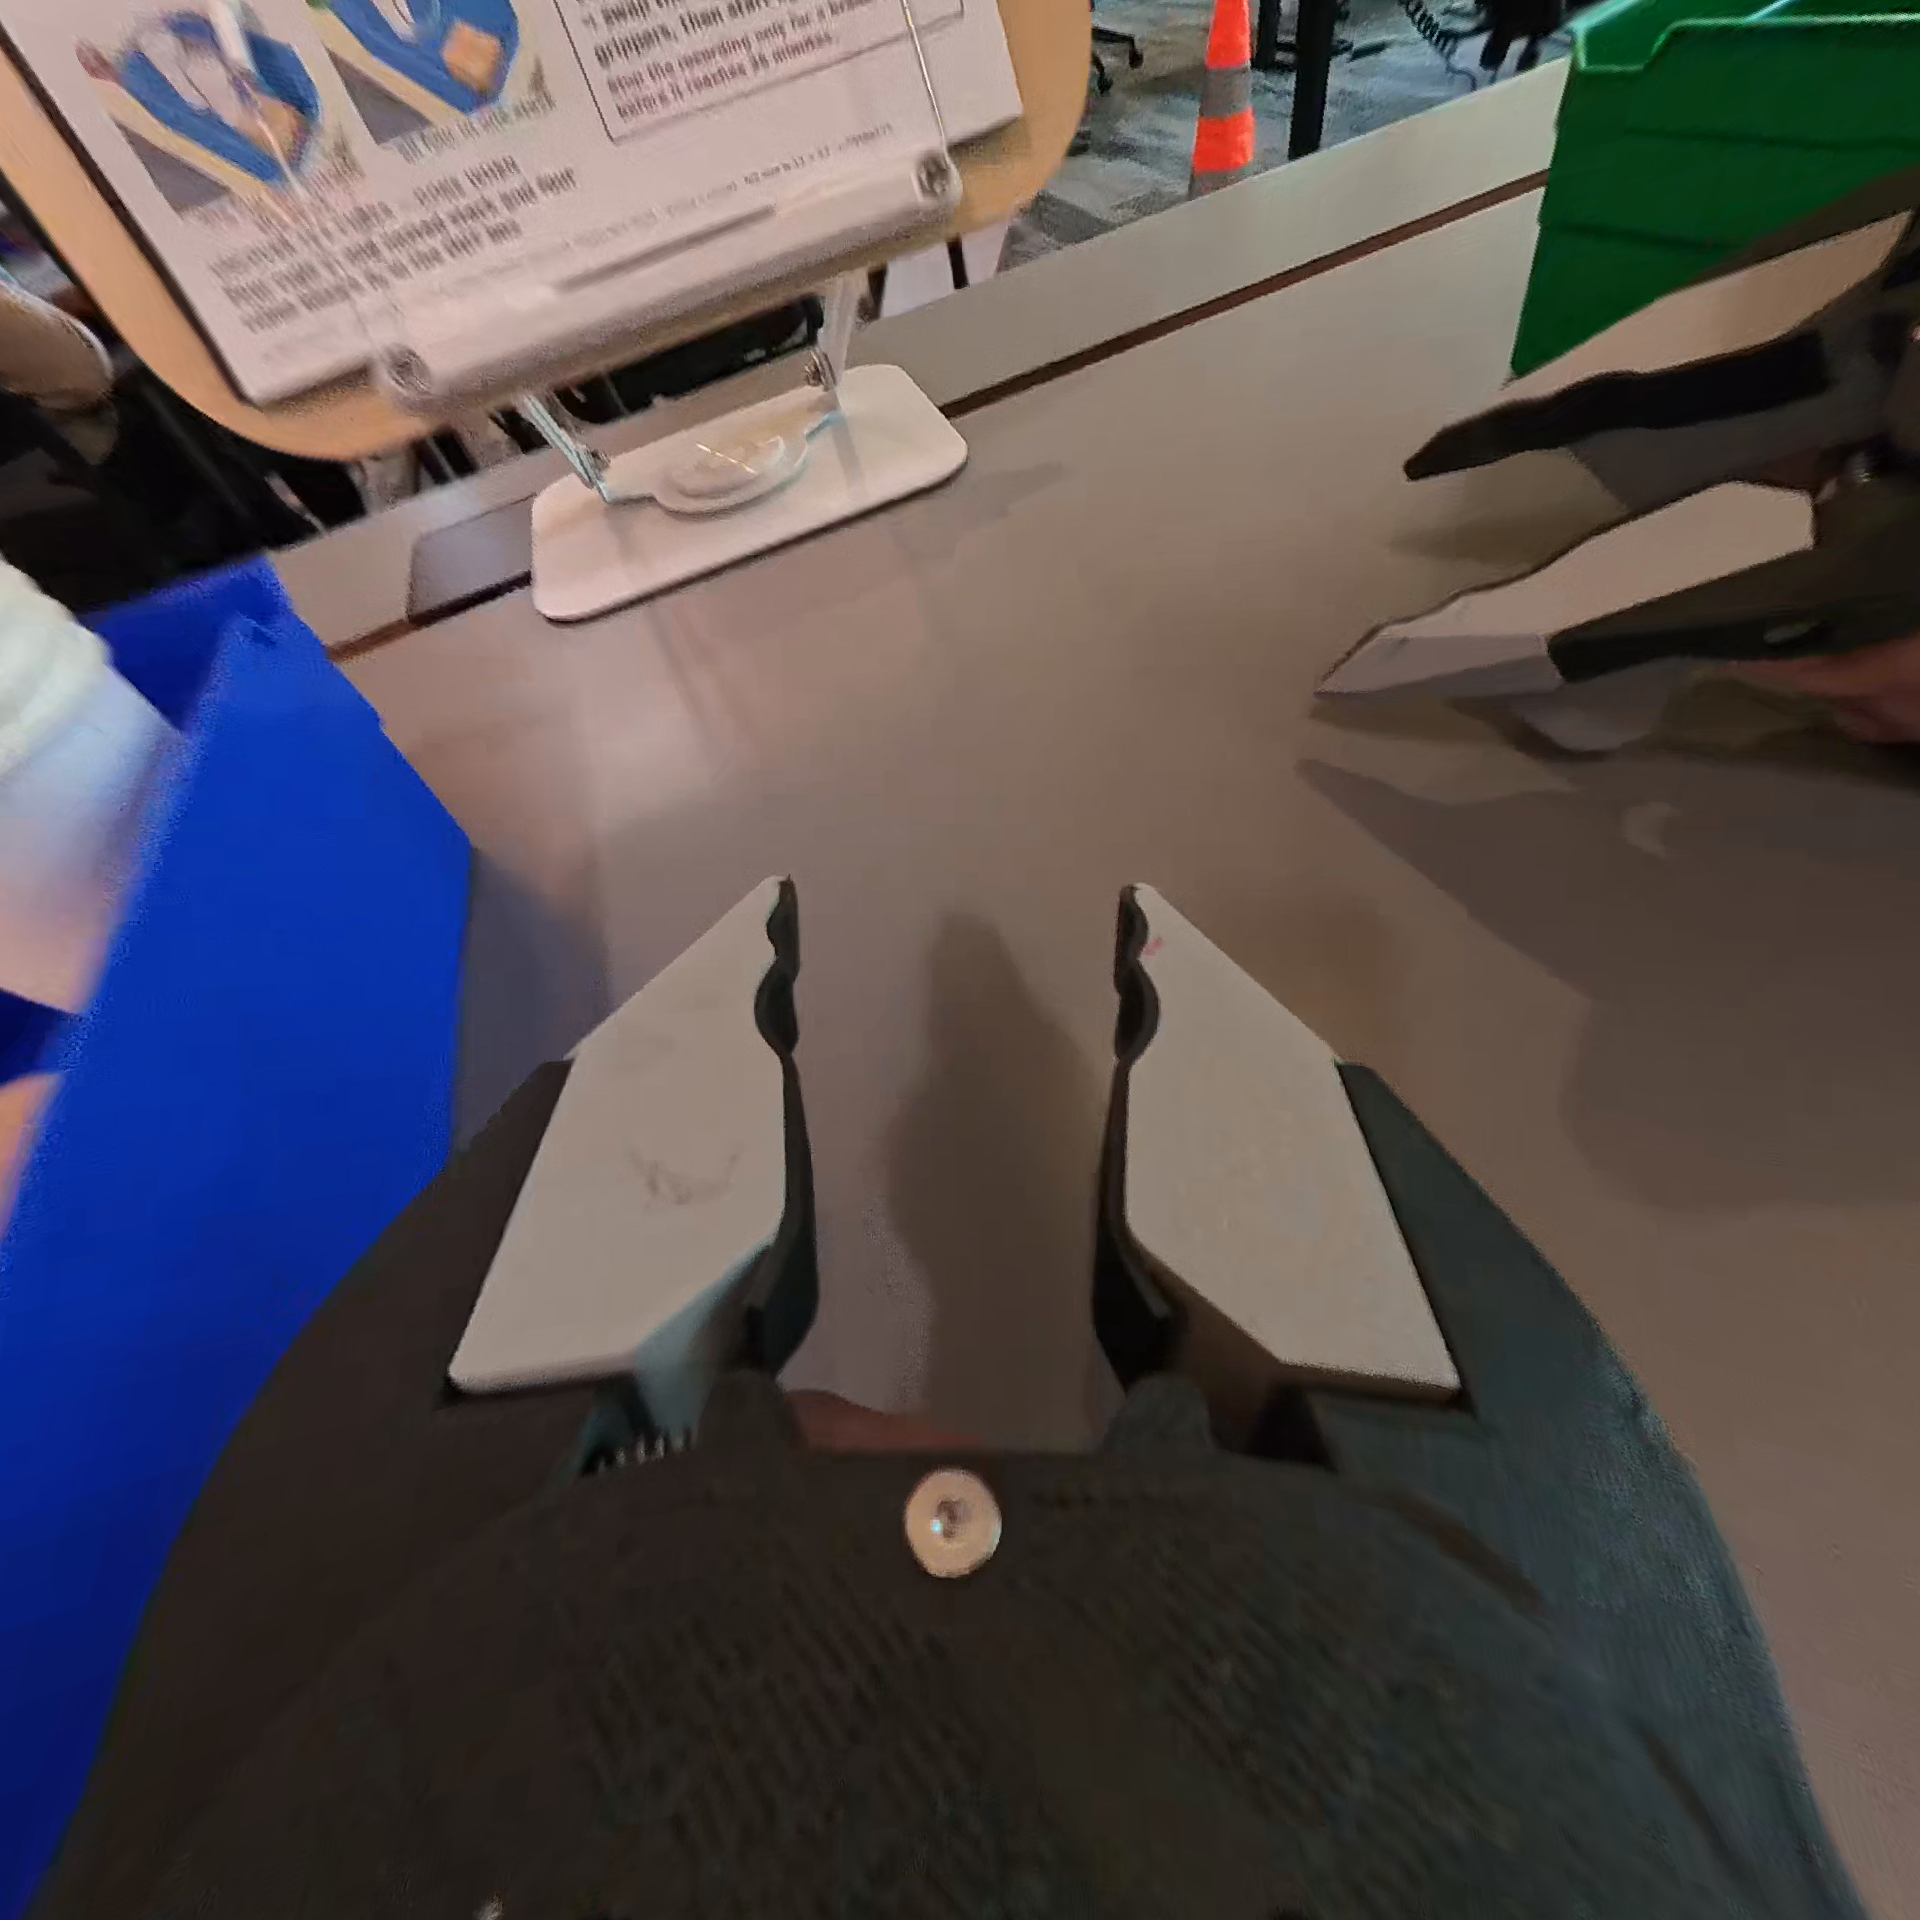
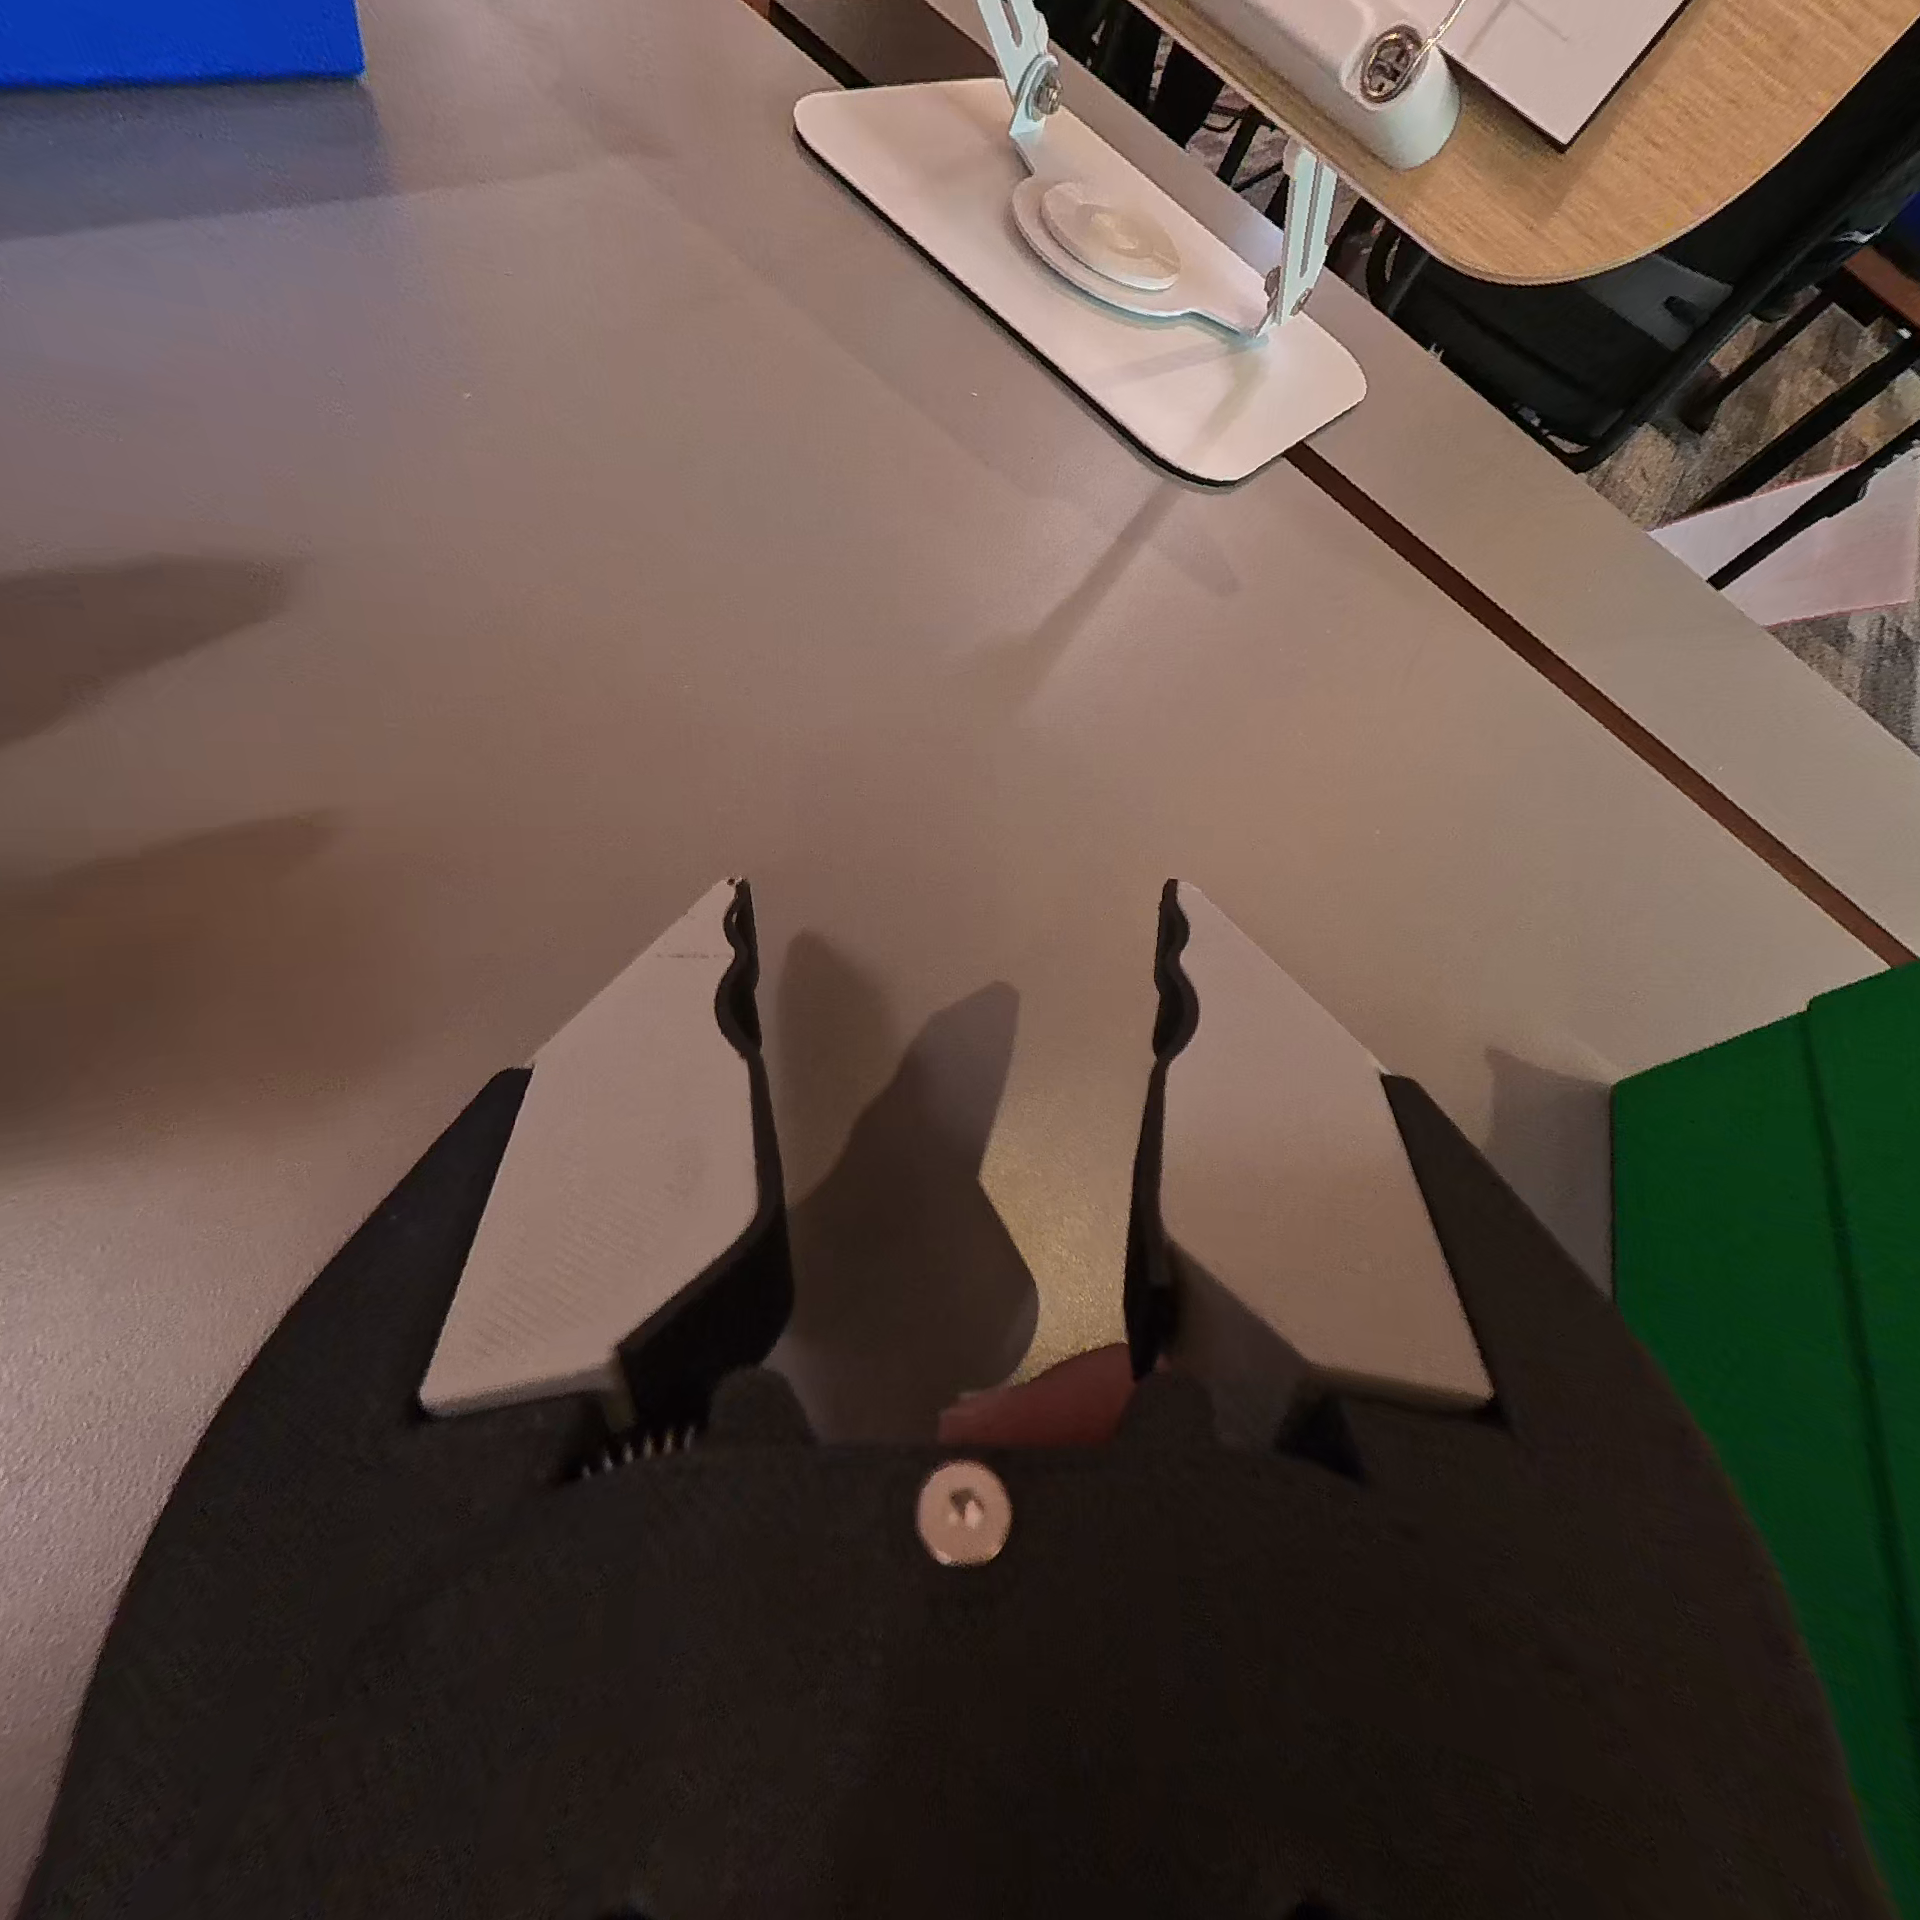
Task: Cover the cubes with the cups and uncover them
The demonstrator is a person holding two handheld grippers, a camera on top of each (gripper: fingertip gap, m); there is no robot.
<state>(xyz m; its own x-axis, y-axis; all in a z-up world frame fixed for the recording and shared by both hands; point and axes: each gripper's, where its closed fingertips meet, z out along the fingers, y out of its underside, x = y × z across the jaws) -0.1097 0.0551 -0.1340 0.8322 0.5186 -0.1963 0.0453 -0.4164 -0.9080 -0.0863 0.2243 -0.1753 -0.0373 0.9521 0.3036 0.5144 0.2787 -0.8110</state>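
No cup or cube shows in either view. My left gripper (image 1: 956,894) is open over the bare grey table (image 1: 1039,675), with nothing between its pads. My right gripper (image 2: 954,888) is open too, with nothing between its pads. It also shows in the left wrist view (image 1: 1371,571) at the right edge, low over the table, its fingers apart. A small reddish thing (image 2: 1049,1397) shows low between the right gripper's fingers near their base; I cannot tell what it is.
A blue bin (image 1: 208,1039) stands close on the left, also at the far left in the right wrist view (image 2: 177,42). A green bin (image 1: 1725,177) stands at the right (image 2: 1787,1351). A white stand (image 1: 748,499) with an instruction board is at the table's far edge (image 2: 1091,270).
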